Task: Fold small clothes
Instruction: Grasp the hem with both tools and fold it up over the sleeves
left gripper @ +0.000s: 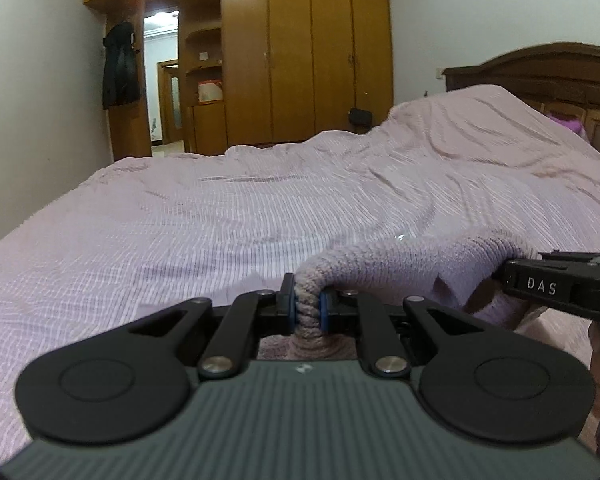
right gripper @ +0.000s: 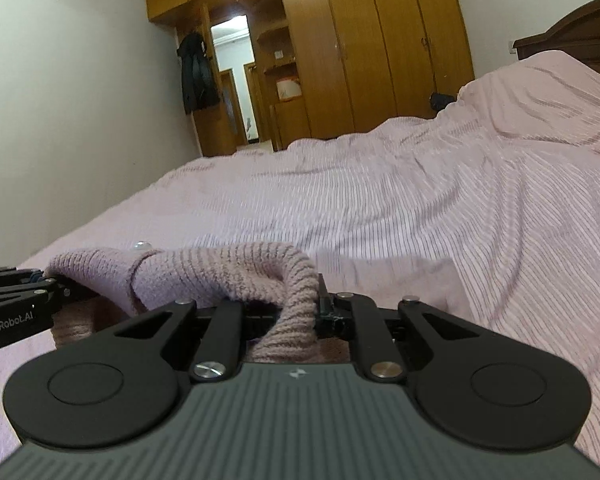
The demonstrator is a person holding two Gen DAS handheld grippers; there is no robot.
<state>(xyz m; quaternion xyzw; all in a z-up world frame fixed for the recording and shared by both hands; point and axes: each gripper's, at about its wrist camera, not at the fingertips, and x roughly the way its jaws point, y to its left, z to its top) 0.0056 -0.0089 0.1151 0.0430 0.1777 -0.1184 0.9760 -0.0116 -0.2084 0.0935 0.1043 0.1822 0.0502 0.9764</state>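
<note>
the left gripper (left gripper: 308, 306) is clenched on a bunched edge of the small pale pink ribbed knit garment (left gripper: 404, 270), its blue pads (left gripper: 323, 307) pressed into the knit. the right gripper (right gripper: 316, 308) is likewise closed tight on another ribbed edge of the garment (right gripper: 228, 272). the knit hangs stretched between the two, just above the pink striped bedspread (left gripper: 204, 224). white lettering reads "das" on the right gripper and "genrobot.ai" on the left gripper.
</note>
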